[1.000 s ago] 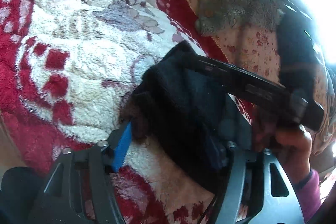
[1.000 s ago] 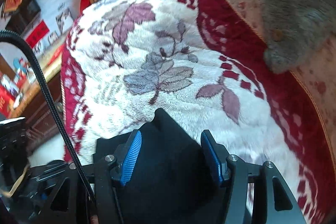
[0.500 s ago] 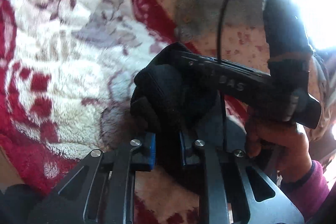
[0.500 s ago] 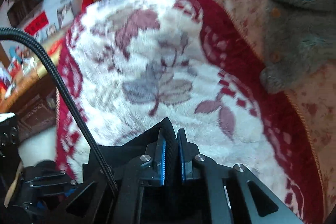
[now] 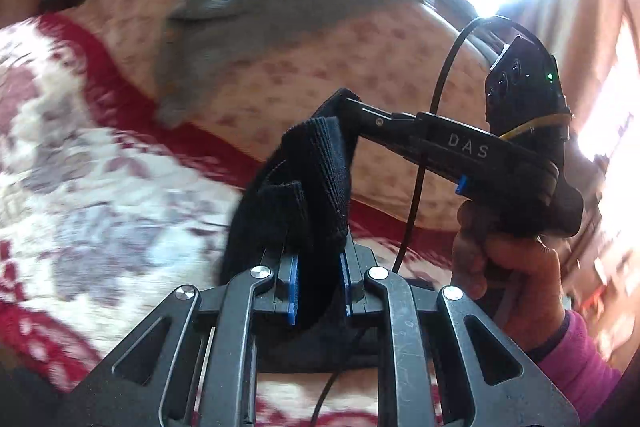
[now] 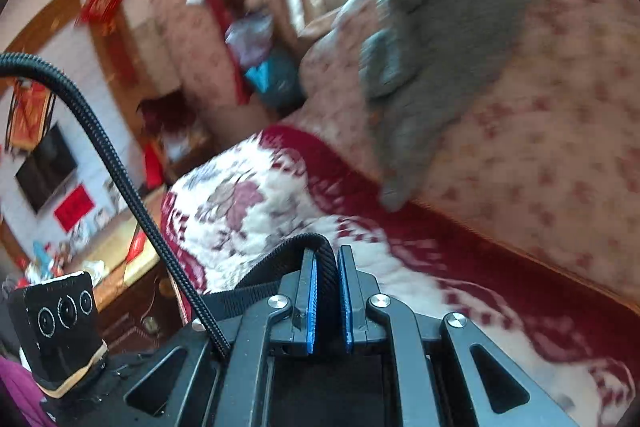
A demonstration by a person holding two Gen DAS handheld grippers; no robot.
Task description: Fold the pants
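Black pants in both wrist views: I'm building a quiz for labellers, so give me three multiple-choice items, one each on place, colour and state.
1. Where does the grey garment lie?
A. on the floral cover
B. on the floor
C. between the pads

2. What colour are the pads of the left hand-held gripper?
A. red
B. blue
C. yellow

3. How does the right hand-held gripper stand?
A. wide open
B. shut on nothing
C. shut on the black pants

Key: 1 A, it drapes the pale floral cover. 2 B, blue strips flank the cloth. 3 C, ribbed black fabric sits pinched between its pads.
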